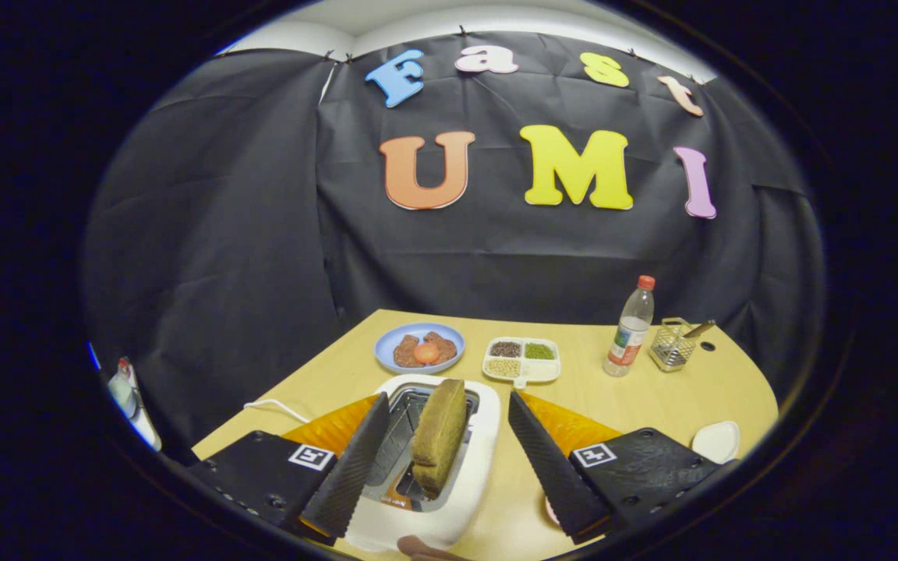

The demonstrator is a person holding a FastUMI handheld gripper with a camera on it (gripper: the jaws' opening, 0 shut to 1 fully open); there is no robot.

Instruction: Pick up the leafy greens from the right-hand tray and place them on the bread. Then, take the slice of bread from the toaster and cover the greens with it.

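The hand-held gripper [443, 444] hangs over the white toaster [461, 499], its two black, ribbed, wedge-shaped fingers [351, 467] spread wide, one on each side of the toaster's top. They grip nothing. Between them a thick slice of bread [440, 435], brown and coarse-grained, stands upright in the toaster's metal-lined slot, its top edge well above the opening and clear of both fingers. The toaster is a smooth, rounded plastic box sitting on the pale wooden counter [652, 397], with a thin white cord [276, 406] trailing off its left side.

Beyond the toaster sits a round blue plate [419, 347] carrying brownish patties with a round orange piece on top. Just to its right lies a white rectangular tray [521, 360] split into compartments, filled with dark, green and pale beige grains. Farther right stands a clear plastic bottle [630, 327] with a red cap, and next to it a small wire-mesh basket [671, 344] with a handle sticking out. A smooth white dish [716, 441] rests near the counter's right edge, close to the right finger's mount. I cannot make out the leafy greens anywhere.
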